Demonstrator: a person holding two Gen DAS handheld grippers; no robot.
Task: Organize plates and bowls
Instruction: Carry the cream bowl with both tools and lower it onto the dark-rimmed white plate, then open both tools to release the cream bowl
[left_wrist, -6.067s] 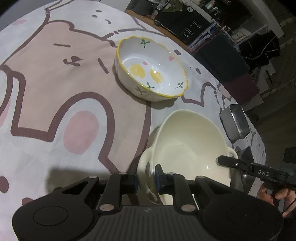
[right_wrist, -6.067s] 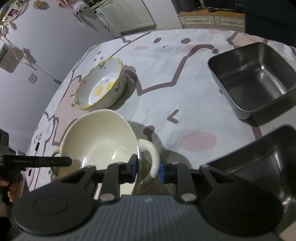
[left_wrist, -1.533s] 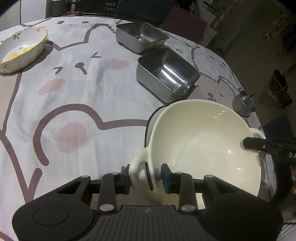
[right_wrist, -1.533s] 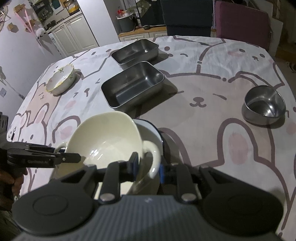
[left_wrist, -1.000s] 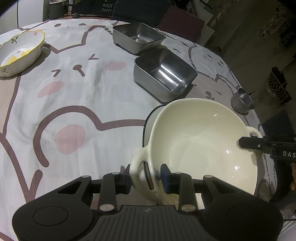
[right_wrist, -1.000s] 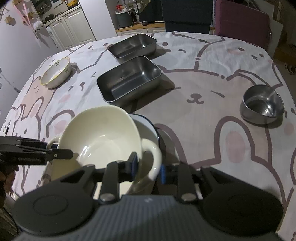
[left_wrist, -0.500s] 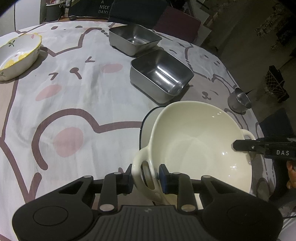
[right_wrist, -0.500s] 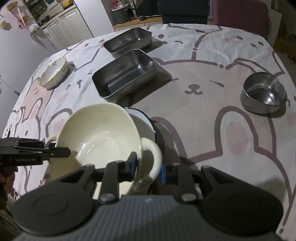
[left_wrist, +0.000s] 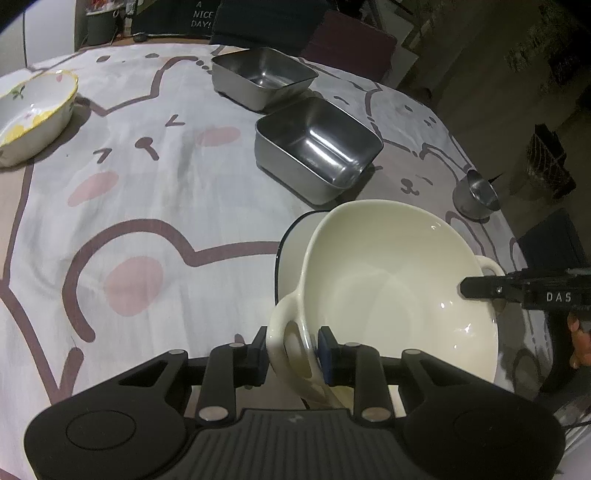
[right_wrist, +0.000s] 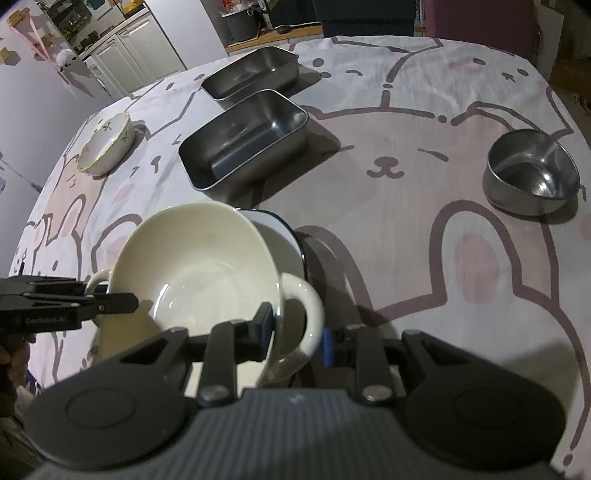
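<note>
Held over the near edge of a counter (left_wrist: 192, 155) draped in a bear-print cloth (right_wrist: 424, 155): a cream two-handled bowl (left_wrist: 399, 280), tilted and set above a white dish with a dark blue rim (left_wrist: 291, 254), whether touching it or not impossible to tell. Clamped on the bowl's near loop handle in the left wrist view: the left hand-held gripper (left_wrist: 293, 350), its blue pads pressed on either side of the handle. Clamped on the opposite handle in the right wrist view: the right hand-held gripper (right_wrist: 297, 328), one pad inside the bowl's rim, the other on the outer side of the loop. Seen in each view reaching in from the side toward the bowl's far handle: the other gripper's black fingers, with part of a person's hand (left_wrist: 580, 343) behind them. Farther back, just beside each other: two rectangular stainless steel trays, the nearer tray (left_wrist: 317, 147) deeper and the farther tray (left_wrist: 262, 77) shallower. At far left, well apart from the rest: a white bowl with a yellow scalloped rim and lemon pattern (left_wrist: 33, 114). At right, near the counter's edge: a small round steel bowl (right_wrist: 532, 173), standing alone.
</note>
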